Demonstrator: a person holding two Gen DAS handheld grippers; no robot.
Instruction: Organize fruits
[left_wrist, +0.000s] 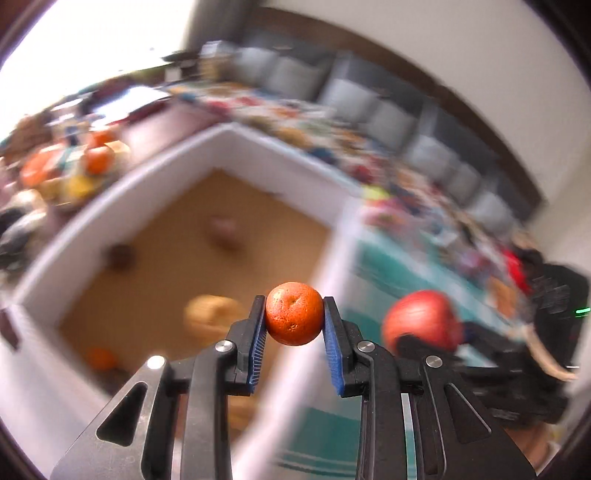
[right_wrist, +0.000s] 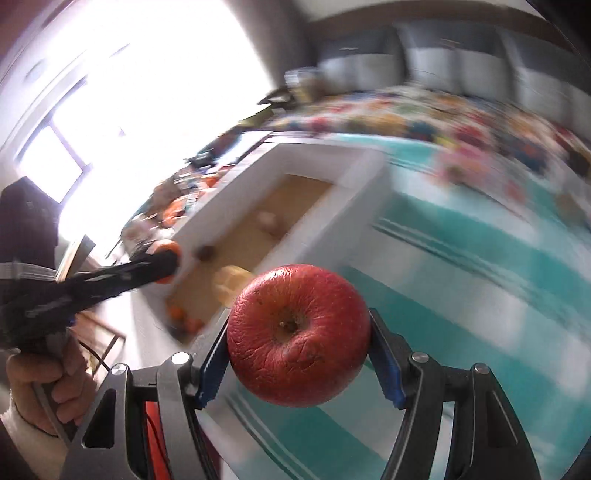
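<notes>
Inside the white-walled box (left_wrist: 236, 144), on its brown floor: blurred fruit, among it a yellowish piece (left_wrist: 212, 314) and a small orange one (left_wrist: 100, 358). Above the box's right rim, left gripper (left_wrist: 294, 321), jaws clamped on an orange (left_wrist: 294, 314). Over the striped teal cover (right_wrist: 461, 266) beside the box, right gripper (right_wrist: 299, 341), jaws clamped on a red apple (right_wrist: 298, 334). Background smeared, hard to make out.

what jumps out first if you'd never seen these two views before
A wrinkled red apple fills the right wrist view, clamped in the right gripper. In the left wrist view a small orange mandarin sits pinched in the left gripper. Behind both, blurred, lies a white-walled box with a brown floor and a few fruits inside, next to a teal striped cloth.
</notes>
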